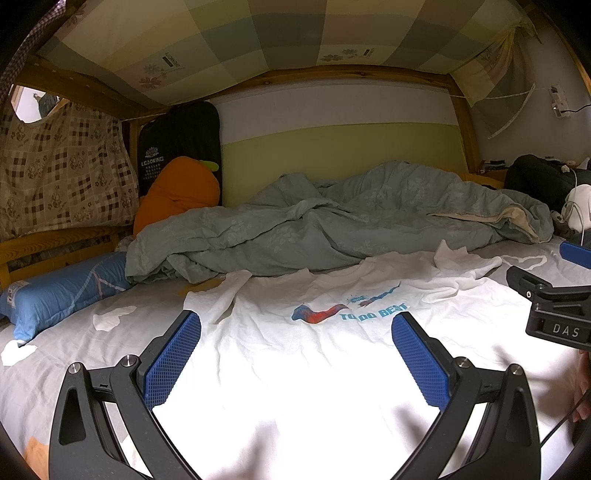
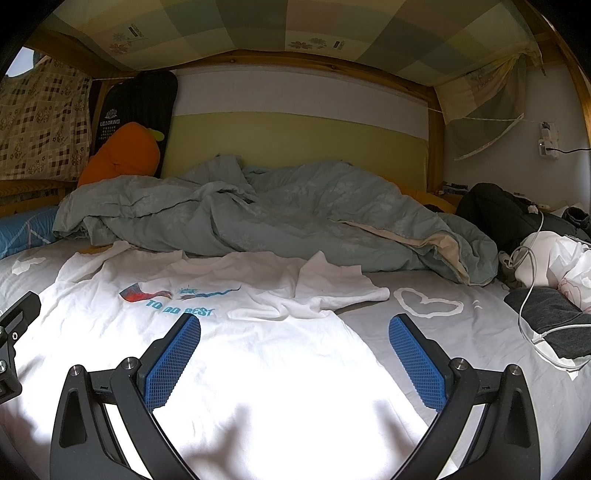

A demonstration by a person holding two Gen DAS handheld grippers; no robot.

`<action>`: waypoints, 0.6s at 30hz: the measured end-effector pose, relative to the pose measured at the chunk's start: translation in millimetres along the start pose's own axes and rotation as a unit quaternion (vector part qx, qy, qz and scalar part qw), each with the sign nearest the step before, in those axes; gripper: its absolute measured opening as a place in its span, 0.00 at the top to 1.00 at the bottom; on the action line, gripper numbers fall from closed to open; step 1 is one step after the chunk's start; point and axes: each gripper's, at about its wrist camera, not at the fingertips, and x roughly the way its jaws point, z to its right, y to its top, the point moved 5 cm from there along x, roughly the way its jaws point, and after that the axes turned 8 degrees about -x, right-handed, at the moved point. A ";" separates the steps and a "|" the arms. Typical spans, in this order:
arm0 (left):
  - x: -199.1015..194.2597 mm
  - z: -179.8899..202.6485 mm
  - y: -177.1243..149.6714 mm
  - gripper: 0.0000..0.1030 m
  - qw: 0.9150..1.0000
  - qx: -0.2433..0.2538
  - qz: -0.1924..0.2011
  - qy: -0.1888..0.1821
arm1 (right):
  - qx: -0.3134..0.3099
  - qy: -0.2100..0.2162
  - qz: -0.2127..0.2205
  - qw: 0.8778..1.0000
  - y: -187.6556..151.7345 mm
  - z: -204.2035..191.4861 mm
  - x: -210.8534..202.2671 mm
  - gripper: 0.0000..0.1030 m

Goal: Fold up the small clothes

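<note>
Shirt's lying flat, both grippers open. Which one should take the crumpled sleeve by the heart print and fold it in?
Right, probably. The right gripper points at the T-shirt's edge, with the crumpled sleeve just ahead. The left gripper sits mid-shirt, farther off.

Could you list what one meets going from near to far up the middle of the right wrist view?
Right gripper, open, then the white T-shirt lying flat with its printed side up, then the crumpled grey-green duvet, then the green and white wall, then the checked cloth canopy overhead.
</note>
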 end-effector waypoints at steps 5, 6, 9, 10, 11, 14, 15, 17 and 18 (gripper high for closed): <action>0.4 0.7 -0.5 0.00 1.000 0.001 0.000 0.000 | 0.000 0.000 0.000 1.000 -1.2 -0.9 0.5 0.00; 0.0 0.0 -0.1 0.00 1.000 0.000 0.000 0.000 | 0.000 0.000 0.000 1.000 -1.2 -0.8 0.5 0.00; 1.1 -0.2 -0.5 0.00 1.000 0.000 0.001 0.000 | 0.000 0.000 0.000 1.000 -1.2 -1.0 0.6 0.00; 1.1 -0.2 -0.4 0.00 1.000 0.000 0.001 0.000 | 0.001 -0.001 0.000 1.000 -1.7 -1.2 0.5 0.00; 1.2 0.0 -0.4 0.00 1.000 0.000 0.001 0.000 | 0.001 -0.001 0.000 1.000 -1.4 -1.0 0.6 0.00; 3.7 4.2 -1.7 0.00 1.000 0.002 0.001 0.000 | 0.001 -0.001 0.000 1.000 -2.4 -1.5 0.3 0.00; 3.4 4.1 -1.6 0.00 1.000 0.001 0.001 0.000 | 0.001 -0.001 0.000 1.000 -1.5 -1.0 0.7 0.00; 4.1 4.7 -2.0 0.00 1.000 0.001 0.001 0.000 | 0.001 -0.001 0.000 1.000 -2.7 -1.7 0.2 0.00; 3.5 4.2 -1.5 0.00 1.000 0.001 0.001 0.000 | 0.001 -0.001 0.000 1.000 -1.7 -1.2 0.6 0.00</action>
